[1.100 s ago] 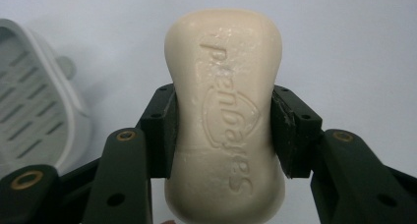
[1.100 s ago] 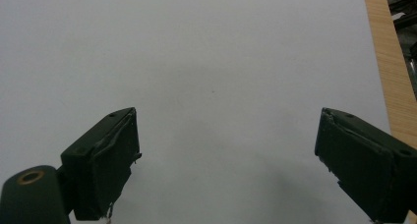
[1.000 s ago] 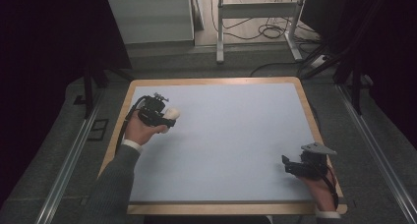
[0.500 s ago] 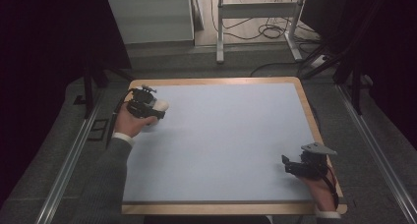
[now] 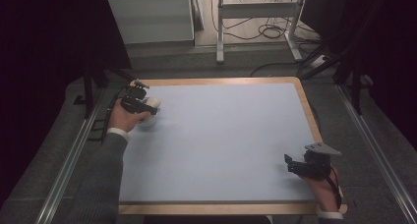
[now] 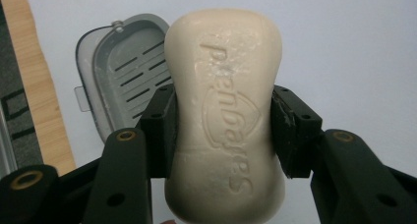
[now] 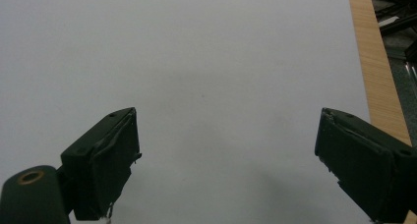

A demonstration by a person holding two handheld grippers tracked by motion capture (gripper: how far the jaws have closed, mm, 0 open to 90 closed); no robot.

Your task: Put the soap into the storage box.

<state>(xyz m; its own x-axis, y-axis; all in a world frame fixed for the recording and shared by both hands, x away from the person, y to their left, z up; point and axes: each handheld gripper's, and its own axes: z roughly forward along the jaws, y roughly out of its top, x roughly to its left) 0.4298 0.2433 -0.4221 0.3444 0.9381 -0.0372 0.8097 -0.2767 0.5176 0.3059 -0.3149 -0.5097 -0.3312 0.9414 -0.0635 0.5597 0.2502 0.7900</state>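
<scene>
A cream bar of soap (image 6: 226, 116) with embossed lettering is clamped between the jaws of my left gripper (image 6: 221, 130). Under and beyond it a grey slotted soap dish (image 6: 125, 76) lies on the pale blue mat. From above, my left gripper (image 5: 147, 105) hovers at the table's far left with the soap (image 5: 153, 104) sticking out, and the soap dish (image 5: 147, 123) peeks out just below the hand. My right gripper (image 5: 291, 166) rests near the front right corner; its jaws (image 7: 226, 170) stand wide apart over bare mat.
The pale blue mat (image 5: 221, 140) sits in a wooden frame (image 5: 310, 111). Metal rails run along both table sides. A white cabinet (image 5: 150, 17), table legs and cables stand on the floor beyond the far edge.
My left gripper carried the soap toward the far left, then slightly back toward the centre, now over the soap dish. The right gripper has stayed put.
</scene>
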